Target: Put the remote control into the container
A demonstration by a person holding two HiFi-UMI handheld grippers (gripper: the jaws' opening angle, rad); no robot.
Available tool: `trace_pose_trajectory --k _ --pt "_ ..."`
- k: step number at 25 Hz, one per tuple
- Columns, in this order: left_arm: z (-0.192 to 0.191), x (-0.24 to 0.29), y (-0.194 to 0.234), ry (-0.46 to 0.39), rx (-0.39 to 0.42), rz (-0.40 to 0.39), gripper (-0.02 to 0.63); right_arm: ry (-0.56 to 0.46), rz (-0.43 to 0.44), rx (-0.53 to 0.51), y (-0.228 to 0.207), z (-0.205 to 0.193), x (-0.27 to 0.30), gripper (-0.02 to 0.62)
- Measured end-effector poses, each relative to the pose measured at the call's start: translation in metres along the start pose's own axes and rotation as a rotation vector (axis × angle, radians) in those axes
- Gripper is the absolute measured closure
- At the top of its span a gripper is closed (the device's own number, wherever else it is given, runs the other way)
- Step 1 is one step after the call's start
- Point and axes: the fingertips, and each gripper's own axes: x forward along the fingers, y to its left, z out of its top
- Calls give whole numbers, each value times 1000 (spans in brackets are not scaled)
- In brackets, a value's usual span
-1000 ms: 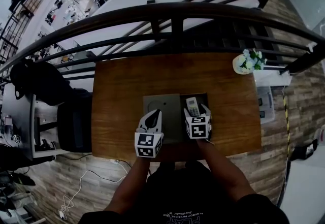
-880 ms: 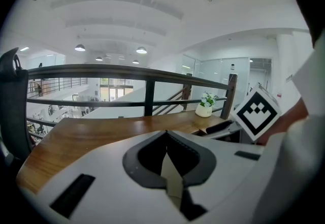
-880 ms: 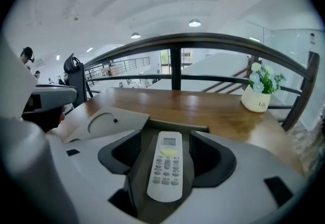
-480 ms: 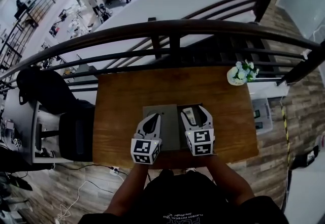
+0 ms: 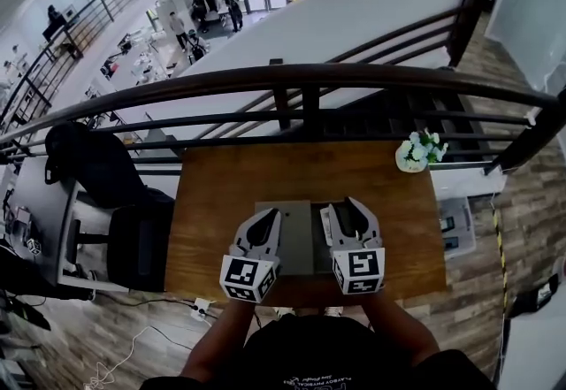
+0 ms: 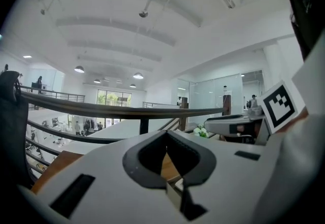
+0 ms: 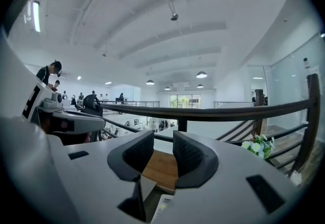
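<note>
The white remote control [image 7: 161,209] shows only as a pale end with a small display, at the bottom edge of the right gripper view, just below the right gripper [image 7: 163,144]. In the head view that gripper [image 5: 340,211] covers it, hanging over the right part of the grey rectangular container [image 5: 296,233], so the remote appears to lie in that side of the container, though its full position cannot be made out. The right tongs are closing with a gap left between the dark ribbed pads. Nothing sits in that gap, through which the brown wooden tabletop [image 7: 162,167] is seen. The tongs do not touch the remote.

The left gripper [image 5: 270,215] hovers over the container's left edge. In its own view the left gripper [image 6: 166,136] has its tongs together at the tips and holds nothing.

The container sits near the front edge of the tabletop [image 5: 212,202], about midway along it. At the far right corner stands a small white pot of white and green flowers [image 5: 417,152], well apart from the container. A dark metal railing [image 5: 301,83] runs just beyond the tabletop's far edge.
</note>
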Motion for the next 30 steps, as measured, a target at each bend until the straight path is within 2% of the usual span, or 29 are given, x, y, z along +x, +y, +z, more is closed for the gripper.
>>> trace_pose_trajectory --k 6,8,14,22,30 --pt "14 -6 -6 -45 -20 5 598 -47 -9 5 -5 13 -10 554" --pt "15 -7 -8 -54 -34 5 598 -64 -1 3 -3 17 -13 566" --pt "19 -8 -12 -60 -33 5 598 -99 19 5 4 28 -20 568" --pt "23 -9 -14 -70 -64 9 598 -100 -26 -25 1 31 -26 568" --pt "23 -7 -22 -68 -51 -9 598 -170 -8 -44 9 48 -32 568"
